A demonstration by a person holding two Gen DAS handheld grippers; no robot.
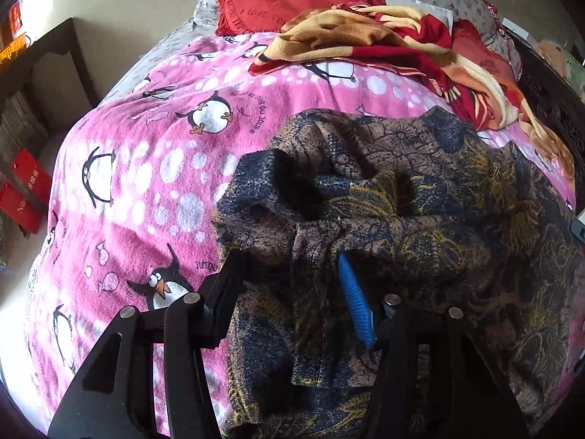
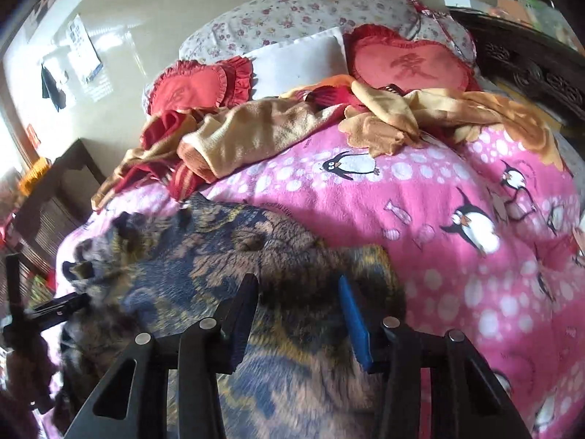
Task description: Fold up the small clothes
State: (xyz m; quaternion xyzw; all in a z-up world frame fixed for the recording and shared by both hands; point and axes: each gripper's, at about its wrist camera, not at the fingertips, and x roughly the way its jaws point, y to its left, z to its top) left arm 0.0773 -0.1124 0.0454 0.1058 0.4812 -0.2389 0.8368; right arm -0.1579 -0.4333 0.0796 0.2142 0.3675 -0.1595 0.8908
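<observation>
Garment (image 1: 384, 197), dark patterned, lies on penguin blanket (image 1: 146, 146); left gripper (image 1: 289, 267) and right gripper (image 2: 298, 289) spread

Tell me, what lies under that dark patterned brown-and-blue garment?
The dark patterned brown-and-blue garment lies on a pink fleece blanket with penguins. Whatever lies beneath its crumpled folds is covered.

Right gripper (image 2: 296, 303) parted over blurred, seemingly untouched patterned garment (image 2: 219, 256) on penguin blanket (image 2: 438, 190).
</observation>
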